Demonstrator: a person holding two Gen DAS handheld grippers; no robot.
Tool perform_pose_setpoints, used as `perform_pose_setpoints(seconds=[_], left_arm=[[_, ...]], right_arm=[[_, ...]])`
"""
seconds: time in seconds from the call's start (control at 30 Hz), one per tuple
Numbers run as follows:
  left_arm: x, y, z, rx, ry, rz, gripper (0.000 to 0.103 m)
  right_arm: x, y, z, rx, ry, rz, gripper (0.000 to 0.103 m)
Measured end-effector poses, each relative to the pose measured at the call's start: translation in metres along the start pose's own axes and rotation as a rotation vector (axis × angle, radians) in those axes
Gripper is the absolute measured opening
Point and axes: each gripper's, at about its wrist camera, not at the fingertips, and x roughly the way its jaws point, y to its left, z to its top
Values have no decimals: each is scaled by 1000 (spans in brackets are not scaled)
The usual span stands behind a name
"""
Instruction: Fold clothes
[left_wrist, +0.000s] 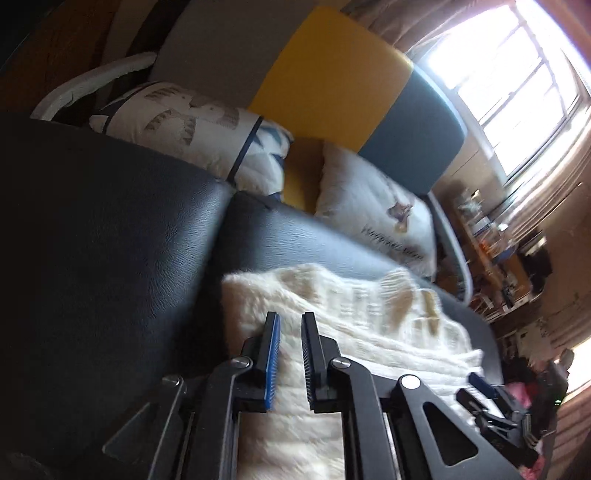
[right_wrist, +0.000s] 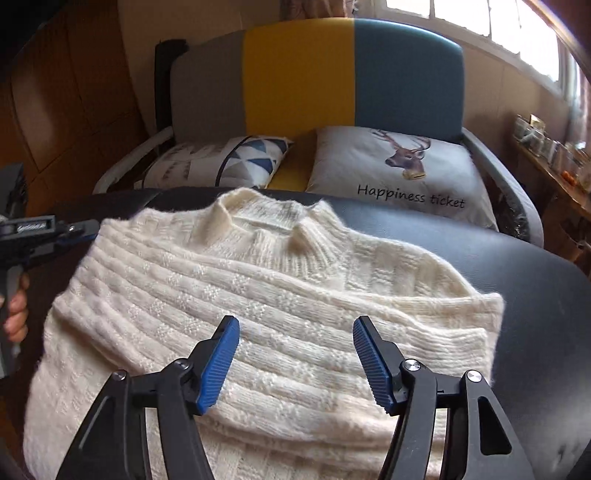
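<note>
Cream sweater (right_wrist: 258, 295) lies on the black leather seat (right_wrist: 517, 295) – left gripper (left_wrist: 290, 354) narrowly parted, right gripper (right_wrist: 295, 362) wide, both empty – keep any fold's edges square.

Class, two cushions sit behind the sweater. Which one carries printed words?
The deer cushion, on the right, reads "Happiness ticket". The other cushion shows only blue triangles and grey marks.

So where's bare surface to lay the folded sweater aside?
Bare black surface lies right of the sweater, toward the deer cushion. More lies on its other side, below the patterned cushion. The middle is taken.
</note>
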Motion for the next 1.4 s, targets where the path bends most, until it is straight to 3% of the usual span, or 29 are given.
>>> perform_pose_setpoints(seconds=[0.07, 0.2, 0.3, 0.43, 0.5, 0.63, 0.77, 0.97, 1.1, 1.4], left_arm=[[19, 3, -3, 43, 41, 20, 10], [25, -2, -13, 98, 27, 52, 10], [17, 2, -13, 56, 34, 41, 10], [-19, -2, -27, 20, -24, 47, 14], [-42, -1, -43, 10, -45, -8, 16], [-84, 11, -90, 2, -3, -112, 19], [-117, 25, -146, 6, 71, -189, 20], [-155, 45, -221, -4, 163, -228, 24], [-170, 55, -252, -25, 197, -219, 26], [-195, 63, -295, 7, 229, -235, 27]], right_arm=[[7, -4, -5, 12, 10, -7, 65], [20, -12, -15, 36, 31, -22, 67], [25, -16, -20, 50, 37, -30, 67], [20, -20, -17, 70, 35, -3, 69], [5, -26, -18, 111, 33, 40, 73], [-49, -54, -43, 258, -26, 202, 94], [-103, -93, -107, 446, 15, 362, 94], [-166, -142, -233, 697, 117, 448, 94], [-184, -147, -284, 781, 111, 542, 94], [-158, -105, -266, 670, 139, 716, 99]])
